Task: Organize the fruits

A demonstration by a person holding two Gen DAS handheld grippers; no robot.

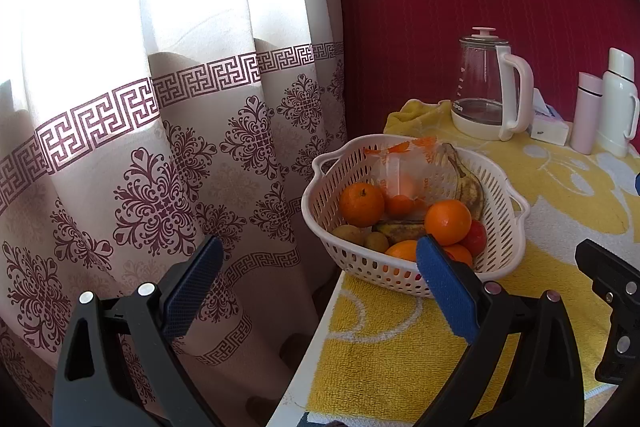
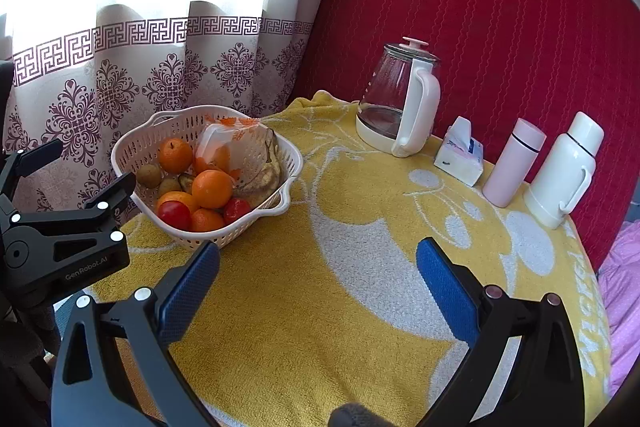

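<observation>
At the far left of the bench, close to the patterned curtain, the white slotted basket sits on the yellow towel and holds all the fruit. The left gripper hangs released with nothing between its blue pads, its right finger just in front of the basket's near rim. Inside, the oranges are firm and round, likely to roll, so a hold across the widest part looks safest. The red tomatoes at the near edge seem soft and would bruise under a hard squeeze. The small brownish fruits on the left side look light and firm. A plastic bag with more orange fruit leans at the back; it is thin and slippery. The overripe banana is mushy and best taken near its stem; its long axis curves along the right wall, stem up toward the rear. Further right, the right gripper is also released and empty, above bare towel, well apart from the kettle.
</observation>
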